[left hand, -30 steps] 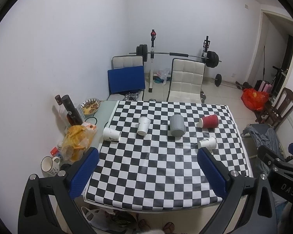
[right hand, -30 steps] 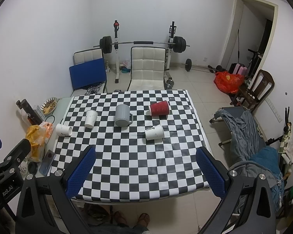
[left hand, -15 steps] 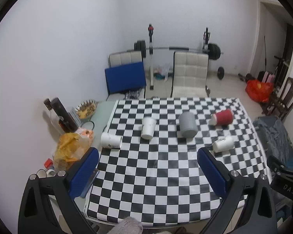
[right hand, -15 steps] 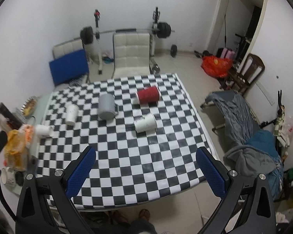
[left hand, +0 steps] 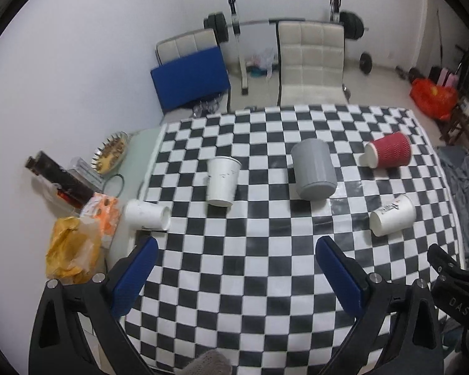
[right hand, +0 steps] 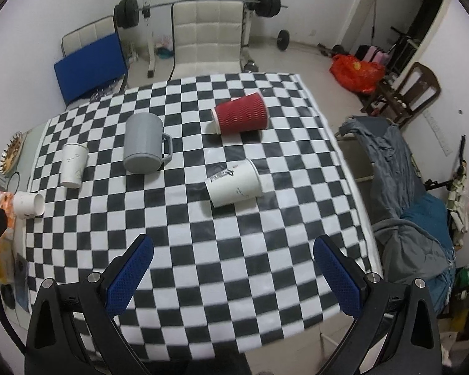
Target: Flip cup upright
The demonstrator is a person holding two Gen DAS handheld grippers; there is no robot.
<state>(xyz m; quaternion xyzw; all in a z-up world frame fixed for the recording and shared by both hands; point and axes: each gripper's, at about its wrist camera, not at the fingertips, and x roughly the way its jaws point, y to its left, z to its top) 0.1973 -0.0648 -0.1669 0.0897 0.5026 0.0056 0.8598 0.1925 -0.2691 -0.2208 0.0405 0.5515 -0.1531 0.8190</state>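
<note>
Both cameras have come closer to the table since a second ago, so the cups now fill more of each view; no cup has shifted on the cloth, which tells me I am only approaching and no flip has begun.

From the left wrist, my left gripper hangs wide and empty above the near half of the checkered table. Ahead, a white cup and a gray mug both look to be mouth-down. Three cups lie on their sides: a small white one at the left edge, a red cup far right, and a printed white cup nearer me. A yellow bag sits off the cloth at left. The chairs sat higher in the earlier frame.

From the right wrist, my right gripper is also wide and empty. The printed white cup lies almost straight ahead, well apart from the tips; earlier it looked smaller and farther off. I judge it the likeliest target for this hand, the red cup behind it.
</note>
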